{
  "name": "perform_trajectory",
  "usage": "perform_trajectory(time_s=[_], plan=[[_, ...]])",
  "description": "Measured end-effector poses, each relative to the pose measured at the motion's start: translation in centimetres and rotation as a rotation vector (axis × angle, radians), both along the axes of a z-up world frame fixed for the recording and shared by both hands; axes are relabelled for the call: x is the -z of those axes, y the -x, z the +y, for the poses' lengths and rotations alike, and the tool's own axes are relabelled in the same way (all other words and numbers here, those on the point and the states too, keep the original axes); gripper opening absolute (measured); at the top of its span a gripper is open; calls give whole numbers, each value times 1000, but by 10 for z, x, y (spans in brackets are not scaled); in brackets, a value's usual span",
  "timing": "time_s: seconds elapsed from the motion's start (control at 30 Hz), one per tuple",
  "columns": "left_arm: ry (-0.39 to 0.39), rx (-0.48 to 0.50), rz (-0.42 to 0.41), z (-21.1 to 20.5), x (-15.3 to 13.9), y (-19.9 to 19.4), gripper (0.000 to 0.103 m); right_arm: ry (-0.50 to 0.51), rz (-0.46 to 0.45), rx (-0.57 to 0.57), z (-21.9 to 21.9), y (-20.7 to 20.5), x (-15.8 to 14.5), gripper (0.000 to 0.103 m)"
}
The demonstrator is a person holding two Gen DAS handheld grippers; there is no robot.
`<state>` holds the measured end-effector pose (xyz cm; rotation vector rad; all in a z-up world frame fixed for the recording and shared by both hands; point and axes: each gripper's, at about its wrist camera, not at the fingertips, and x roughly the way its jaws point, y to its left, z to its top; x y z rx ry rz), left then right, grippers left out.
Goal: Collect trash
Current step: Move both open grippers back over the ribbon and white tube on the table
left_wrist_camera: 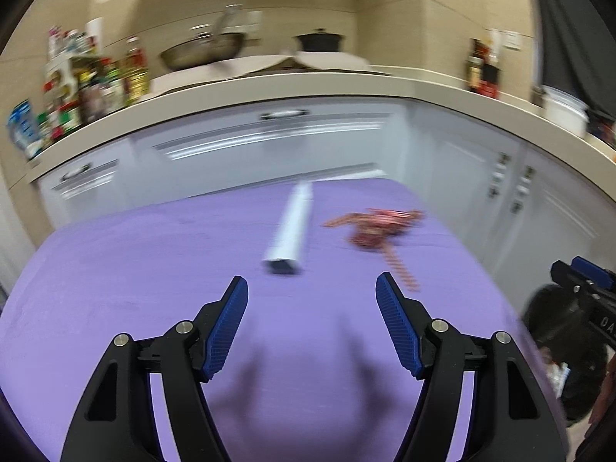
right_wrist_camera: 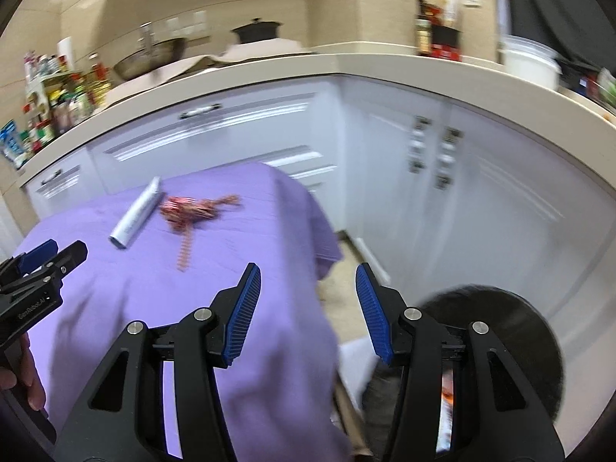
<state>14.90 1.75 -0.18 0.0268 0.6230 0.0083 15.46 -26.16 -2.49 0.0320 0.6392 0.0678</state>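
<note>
A white tube [left_wrist_camera: 292, 227] lies on the purple tablecloth [left_wrist_camera: 154, 269], its open end toward me. A crumpled red and white wrapper [left_wrist_camera: 379, 227] with a trailing strip lies to its right. My left gripper [left_wrist_camera: 312, 288] is open and empty above the cloth, a little short of the tube. My right gripper [right_wrist_camera: 306, 277] is open and empty over the table's right edge, above a black trash bin [right_wrist_camera: 512, 331] on the floor. The tube [right_wrist_camera: 136, 215] and wrapper [right_wrist_camera: 188, 210] show far left in the right wrist view, with the left gripper [right_wrist_camera: 54, 256] beside them.
White kitchen cabinets [left_wrist_camera: 269, 142] and a beige counter [left_wrist_camera: 269, 84] with bottles [left_wrist_camera: 96, 84], a wok [left_wrist_camera: 204, 50], a black pot [left_wrist_camera: 319, 40] and a white bucket [right_wrist_camera: 529, 61] run behind and to the right. The bin [left_wrist_camera: 566, 346] stands at the table's right.
</note>
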Motion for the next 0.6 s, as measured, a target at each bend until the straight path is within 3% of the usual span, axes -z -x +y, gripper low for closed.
perform_trajectory(time_s=[0.37, 0.47, 0.6], plan=[[-5, -137, 20, 86, 5, -35, 70, 9, 9, -129, 94, -65, -3, 52], [9, -147, 29, 94, 8, -44, 70, 11, 9, -135, 109, -80, -1, 63], [16, -142, 38, 94, 11, -58, 70, 26, 20, -142, 127, -102, 4, 63]])
